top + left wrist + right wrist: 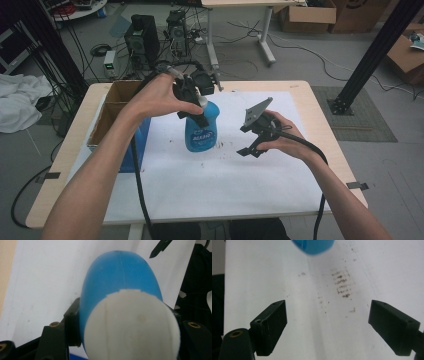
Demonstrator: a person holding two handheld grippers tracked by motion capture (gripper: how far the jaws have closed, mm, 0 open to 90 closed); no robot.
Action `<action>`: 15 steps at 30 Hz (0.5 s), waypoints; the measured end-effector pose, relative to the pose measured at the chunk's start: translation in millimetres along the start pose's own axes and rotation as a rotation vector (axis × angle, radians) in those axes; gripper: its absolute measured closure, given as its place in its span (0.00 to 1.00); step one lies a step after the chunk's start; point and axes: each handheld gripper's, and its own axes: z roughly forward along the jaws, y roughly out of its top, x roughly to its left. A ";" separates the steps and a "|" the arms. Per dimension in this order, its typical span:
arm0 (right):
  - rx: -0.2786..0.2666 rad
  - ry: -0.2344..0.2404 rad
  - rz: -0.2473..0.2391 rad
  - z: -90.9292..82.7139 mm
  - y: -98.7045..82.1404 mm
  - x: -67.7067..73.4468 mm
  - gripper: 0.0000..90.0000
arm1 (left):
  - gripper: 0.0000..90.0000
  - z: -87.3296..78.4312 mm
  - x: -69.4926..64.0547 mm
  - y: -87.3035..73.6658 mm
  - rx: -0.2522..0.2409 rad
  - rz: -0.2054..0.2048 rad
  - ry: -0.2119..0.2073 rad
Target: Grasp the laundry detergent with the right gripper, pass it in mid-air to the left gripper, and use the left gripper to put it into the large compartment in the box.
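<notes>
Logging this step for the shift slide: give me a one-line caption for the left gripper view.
Left gripper shut on the blue bottle at its white cap, above the white sheet.

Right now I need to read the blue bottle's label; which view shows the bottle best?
The high view: the whole blue bottle stands on the white sheet, label facing the camera, left hand-held gripper clamped at its top. The left gripper view shows its white cap and shoulder close up; the right gripper view catches a blue edge.
</notes>
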 end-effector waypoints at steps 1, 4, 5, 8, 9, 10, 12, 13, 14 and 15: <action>0.012 -0.002 -0.003 -0.2 -0.8 0.2 0.17 | 0.42 -2.9 1.3 -1.2 0.005 -0.014 0.007; 0.038 -0.029 0.002 -1.5 -3.0 0.7 0.17 | 0.42 -12.9 5.8 -4.4 0.008 -0.067 0.026; 0.044 -0.038 0.005 -2.0 -3.5 0.3 0.17 | 0.42 -16.9 7.4 -5.6 0.011 -0.085 0.032; 0.057 -0.048 0.017 -4.1 -4.8 -0.7 0.17 | 0.42 -29.1 11.4 -9.6 0.010 -0.157 0.044; 0.060 -0.049 0.018 -4.9 -5.1 -1.3 0.17 | 0.42 -33.6 13.1 -11.2 0.006 -0.184 0.047; 0.063 -0.056 0.024 -5.6 -5.3 -1.6 0.17 | 0.42 -38.0 14.7 -13.2 0.001 -0.205 0.049; 0.080 -0.072 0.038 -6.8 -6.1 -3.3 0.18 | 0.42 -45.5 18.0 -16.9 0.007 -0.255 0.052; 0.087 -0.083 0.042 -7.0 -6.7 -4.0 0.18 | 0.42 -48.7 19.3 -18.8 0.010 -0.274 0.054; 0.096 -0.090 0.046 -7.2 -7.6 -5.0 0.18 | 0.42 -51.8 19.9 -20.8 0.013 -0.298 0.059; 0.104 -0.091 0.054 -7.2 -8.3 -5.6 0.18 | 0.42 -55.1 21.1 -23.1 0.010 -0.328 0.067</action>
